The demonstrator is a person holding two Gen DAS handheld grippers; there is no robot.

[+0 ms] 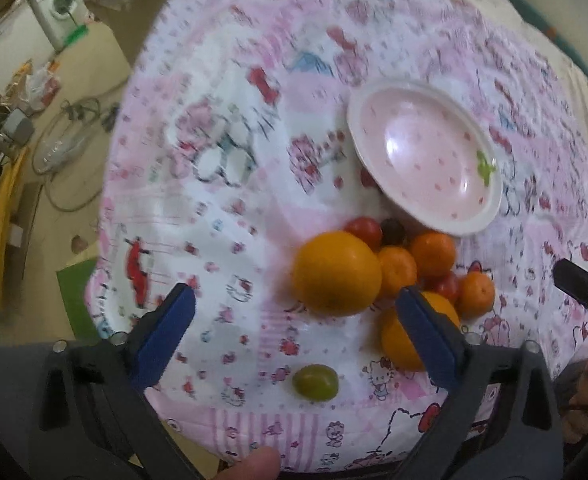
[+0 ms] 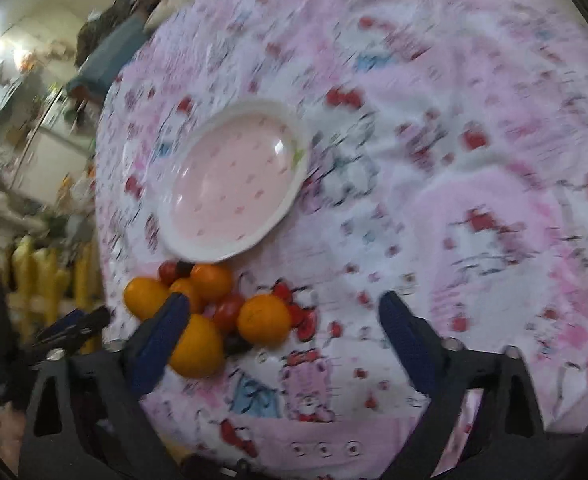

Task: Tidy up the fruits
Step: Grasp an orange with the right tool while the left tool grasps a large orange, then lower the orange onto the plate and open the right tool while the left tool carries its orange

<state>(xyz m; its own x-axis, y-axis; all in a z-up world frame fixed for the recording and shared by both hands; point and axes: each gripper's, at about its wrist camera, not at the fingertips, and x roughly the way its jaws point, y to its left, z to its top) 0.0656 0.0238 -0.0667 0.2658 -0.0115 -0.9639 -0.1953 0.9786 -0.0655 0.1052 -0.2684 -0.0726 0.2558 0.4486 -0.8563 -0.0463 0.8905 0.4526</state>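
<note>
A pink plate (image 1: 425,152) with a white rim lies empty on the patterned cloth; it also shows in the right wrist view (image 2: 230,184). Just in front of it is a pile of fruit: a large orange (image 1: 335,274), a second orange (image 1: 397,344), small tangerines (image 1: 433,252), red tomatoes (image 1: 363,230) and a dark fruit (image 1: 393,231). A green grape (image 1: 315,382) lies apart, nearer me. My left gripper (image 1: 297,312) is open above the cloth, its right finger over the second orange. My right gripper (image 2: 282,318) is open and empty, its left finger over the fruit pile (image 2: 214,308).
The pink Hello Kitty cloth (image 1: 222,208) covers a bed or table whose left edge drops to a floor with cables, a washing machine (image 1: 60,6) and clutter. The other gripper's tip (image 1: 581,284) shows at the right edge.
</note>
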